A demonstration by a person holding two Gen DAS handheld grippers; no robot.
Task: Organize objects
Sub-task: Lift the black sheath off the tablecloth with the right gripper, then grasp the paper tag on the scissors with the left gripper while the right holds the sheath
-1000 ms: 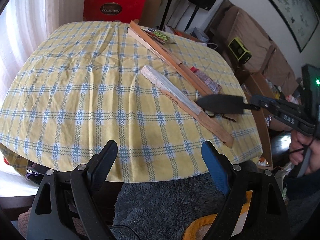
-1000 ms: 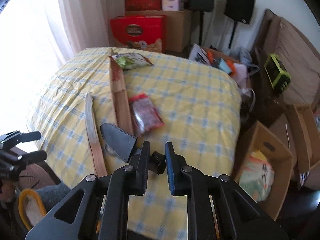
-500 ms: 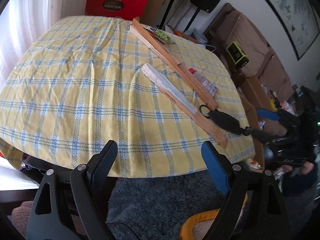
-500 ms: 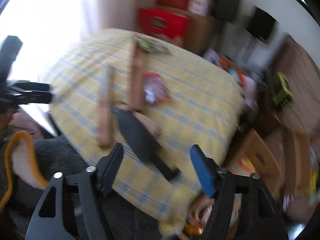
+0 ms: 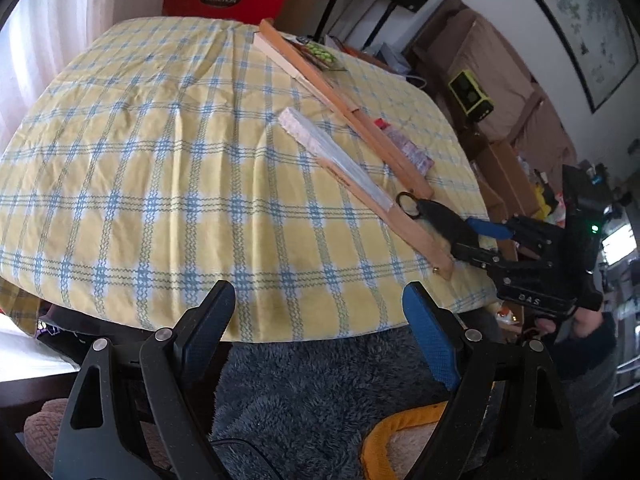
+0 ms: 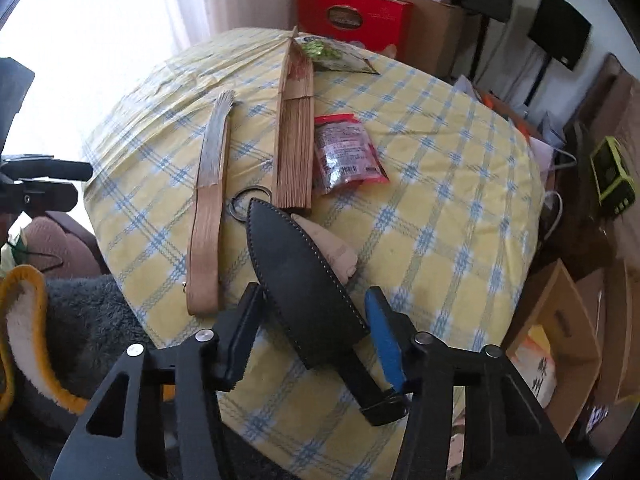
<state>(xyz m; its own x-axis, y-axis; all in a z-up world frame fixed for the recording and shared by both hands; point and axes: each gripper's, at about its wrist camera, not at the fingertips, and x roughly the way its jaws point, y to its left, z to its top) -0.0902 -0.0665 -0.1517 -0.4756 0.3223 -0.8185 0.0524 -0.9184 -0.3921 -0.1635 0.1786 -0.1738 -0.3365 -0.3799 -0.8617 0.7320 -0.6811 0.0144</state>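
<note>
Left wrist view: the left tongs (image 5: 320,334) stand wide apart with nothing between them, hovering off the near edge of the counter (image 5: 160,160) in its yellow checked cloth. Two folded fans lie side by side further in.

Right wrist view: the right tongs (image 6: 316,324) have just been closing, and the black sheath (image 6: 300,276) lies between the fingers (whether the pads press it I cannot tell). The sheath rests on the cloth just beside the pale folded fan (image 6: 210,208) and touches the brown folded fan (image 6: 294,140); a red snack packet (image 6: 346,152) lies by that one.
</note>
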